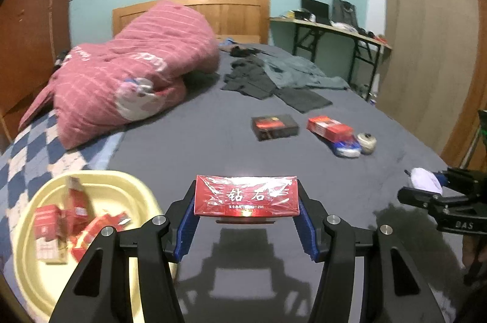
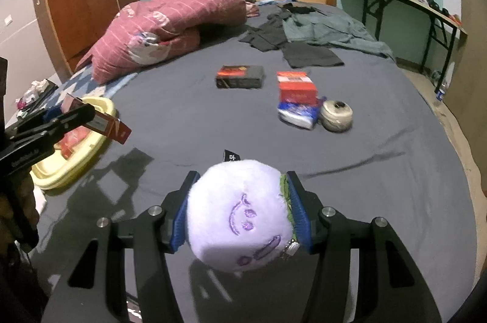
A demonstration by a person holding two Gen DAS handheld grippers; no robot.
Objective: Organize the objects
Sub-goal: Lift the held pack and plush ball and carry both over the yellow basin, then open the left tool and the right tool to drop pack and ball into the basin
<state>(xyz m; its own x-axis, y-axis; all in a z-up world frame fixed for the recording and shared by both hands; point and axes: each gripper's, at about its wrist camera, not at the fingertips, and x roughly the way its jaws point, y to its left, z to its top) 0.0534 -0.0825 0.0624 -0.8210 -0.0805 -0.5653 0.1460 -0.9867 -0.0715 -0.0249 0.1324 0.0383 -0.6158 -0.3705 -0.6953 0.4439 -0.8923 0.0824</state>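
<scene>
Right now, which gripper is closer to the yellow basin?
Left. The left gripper, holding a red box, hovers just beside the yellow basin; the right gripper, squeezing a plush ball, is farther off.

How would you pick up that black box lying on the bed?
The black box lies flat on the grey sheet, clear of the red pack beside it. I would probably come down from above and close the jaws across its two long sides, near the middle. That span looks narrow enough, and the flat, straight sides should give the pads an even hold.

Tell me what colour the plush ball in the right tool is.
Pale lilac plush ball with darker purple stitched face; clearest in the right wrist view.
</scene>
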